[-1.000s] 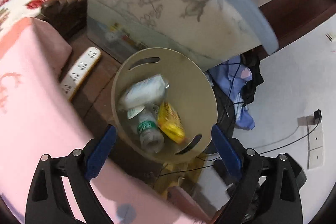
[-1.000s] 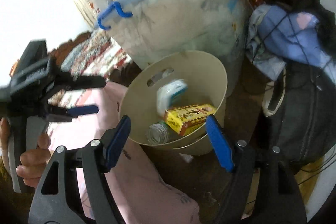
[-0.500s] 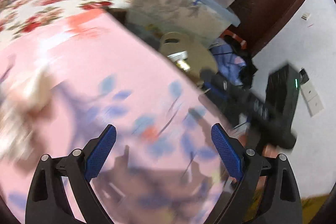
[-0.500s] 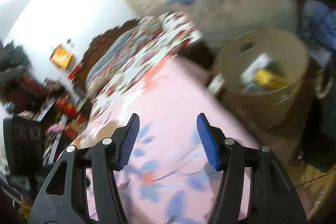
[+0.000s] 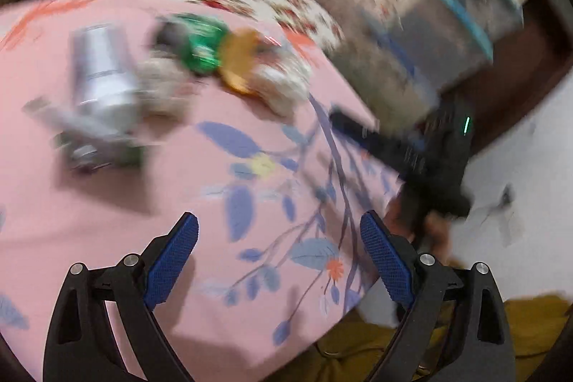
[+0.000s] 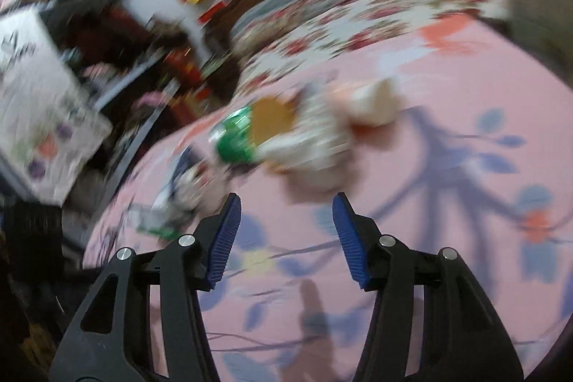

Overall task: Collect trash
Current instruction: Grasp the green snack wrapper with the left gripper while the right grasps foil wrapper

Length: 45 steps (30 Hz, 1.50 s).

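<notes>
Matt cloth sheet (image 5: 200,260) (floral print); shiny metallic can (image 5: 102,74).

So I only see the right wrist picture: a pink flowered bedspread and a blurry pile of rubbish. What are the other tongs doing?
Observer: The left tongs stand open with nothing between them, above the pink flowered bedspread.
Visitor: Any rubbish I can't make out?
Observer: A silver can-like container, blurred, lies to the left of the green and orange rubbish pile in the left wrist view.
Visitor: Can you see my tongs from there?
Observer: Yes. The right tongs, closing on nothing, show there as a black body with a small green light, and a hand beneath.
</notes>
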Available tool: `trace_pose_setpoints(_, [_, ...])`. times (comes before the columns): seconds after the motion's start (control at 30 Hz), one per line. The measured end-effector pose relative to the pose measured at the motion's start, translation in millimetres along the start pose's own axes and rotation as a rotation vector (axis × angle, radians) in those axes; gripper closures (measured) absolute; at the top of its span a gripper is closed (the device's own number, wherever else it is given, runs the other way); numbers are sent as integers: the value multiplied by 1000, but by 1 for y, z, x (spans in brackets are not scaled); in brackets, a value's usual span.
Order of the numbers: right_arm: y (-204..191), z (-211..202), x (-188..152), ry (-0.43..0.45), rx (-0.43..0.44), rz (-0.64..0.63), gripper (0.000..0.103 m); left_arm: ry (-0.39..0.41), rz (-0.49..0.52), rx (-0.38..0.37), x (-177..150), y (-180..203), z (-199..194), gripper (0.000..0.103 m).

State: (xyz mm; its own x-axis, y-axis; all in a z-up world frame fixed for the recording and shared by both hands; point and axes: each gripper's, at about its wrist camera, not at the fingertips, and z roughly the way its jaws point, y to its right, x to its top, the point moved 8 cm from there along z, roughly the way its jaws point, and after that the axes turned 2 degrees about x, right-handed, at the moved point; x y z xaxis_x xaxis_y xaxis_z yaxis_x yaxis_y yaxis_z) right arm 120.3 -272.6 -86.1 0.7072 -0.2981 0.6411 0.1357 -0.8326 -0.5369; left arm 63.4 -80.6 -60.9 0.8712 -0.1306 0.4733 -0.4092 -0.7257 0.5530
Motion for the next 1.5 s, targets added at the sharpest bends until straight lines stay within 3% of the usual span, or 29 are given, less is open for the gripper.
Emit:
trace_pose_setpoints(0.17, [-45,44,-6,-68,55,-50,46,123,-242,-15,29,-68,-29,15])
trace_pose_setpoints(0.23, [-56,58,-2,-74,77,-38,36,146,-282,-14,38,-78,-27,15])
trace_pose_setpoints(0.4, [-74,97,11,-93,95,4,24,131,-393,-18,50,-103,-7,17])
trace_pose_setpoints(0.43, [-73,102,13,-102,94,6,24,127,-414,-24,49,-110,-7,25])
trace_pose_setpoints(0.47, [-75,111,14,-116,92,3,24,124,-429,-39,48,-113,-6,43])
trace_pose_setpoints(0.5, [-76,119,13,-131,88,-4,24,117,-431,-63,44,-116,-7,51])
trace_pose_setpoints(0.57, [-76,131,8,-170,81,-9,28,106,-435,-111,36,-118,-8,82])
trace_pose_setpoints(0.63, [-75,139,-5,-220,102,0,50,103,-440,-123,25,-124,-12,95])
trace_pose_setpoints(0.7, [-75,136,-12,-217,108,-12,63,107,-448,-123,13,-129,-18,100])
trace_pose_setpoints(0.77, [-75,124,-18,-200,108,-32,69,113,-450,-133,4,-129,-25,101])
trace_pose_setpoints(0.9, [-76,87,-30,-158,100,-85,70,120,-389,-173,-1,-109,-38,101])
trace_pose_setpoints(1.1, [-47,24,-53,-93,1,-145,70,82,-146,-210,-3,-36,-34,101])
trace_pose_setpoints(1.23, [-6,-15,-62,-39,-82,-58,70,-1,-21,-208,-2,7,3,101])
trace_pose_setpoints(1.5, [77,-87,-68,84,-228,125,70,-203,87,-212,-9,57,92,101])
